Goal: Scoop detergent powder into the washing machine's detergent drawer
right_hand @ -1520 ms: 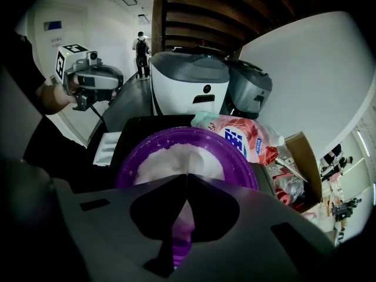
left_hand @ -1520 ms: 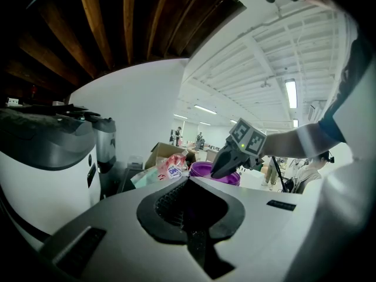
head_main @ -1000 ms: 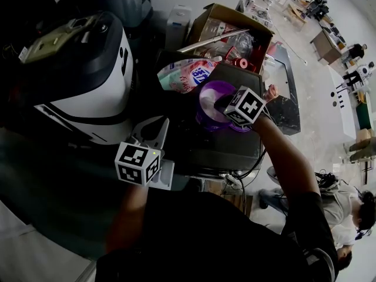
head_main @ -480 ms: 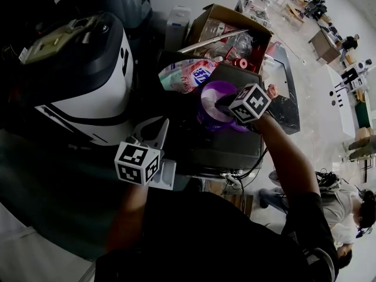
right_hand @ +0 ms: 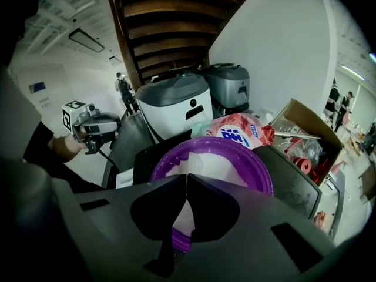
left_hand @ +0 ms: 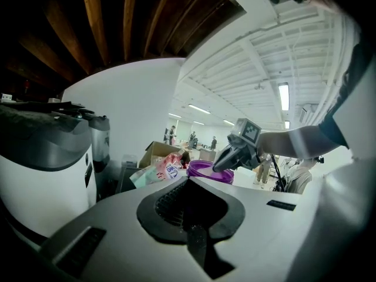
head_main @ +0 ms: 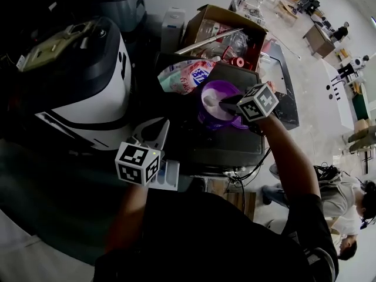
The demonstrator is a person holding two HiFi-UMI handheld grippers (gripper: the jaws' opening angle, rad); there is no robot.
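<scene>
Head view showed the right gripper (head_main: 226,104) reaching over a purple bowl (head_main: 218,117) that stood on a dark table (head_main: 223,148). Its jaws were pressed together on a small white scoop (head_main: 212,102), and the scoop lay inside the bowl. The detergent powder (right_hand: 226,157) was white and it covered the bottom of the purple bowl; in the right gripper view it was seen just past the closed tips of the jaws.

Just behind the bowl lay a pink and green detergent pouch (head_main: 185,75) with a blue label, on its side and touching the rim of the bowl. Behind the pouch stood an open cardboard box (head_main: 202,16) full of bottles and other small things, which I could not make out well.

The left gripper (head_main: 155,133) was held well apart from the bowl, near the front corner of a white washing machine (head_main: 88,87) with a dark top. In the left gripper view its jaws were closed on each other with nothing between them. A pale rectangular part (head_main: 169,176) was just beside this gripper, but I could not tell if it was the detergent drawer.

Another person (head_main: 352,207) was on the floor at the right edge.
</scene>
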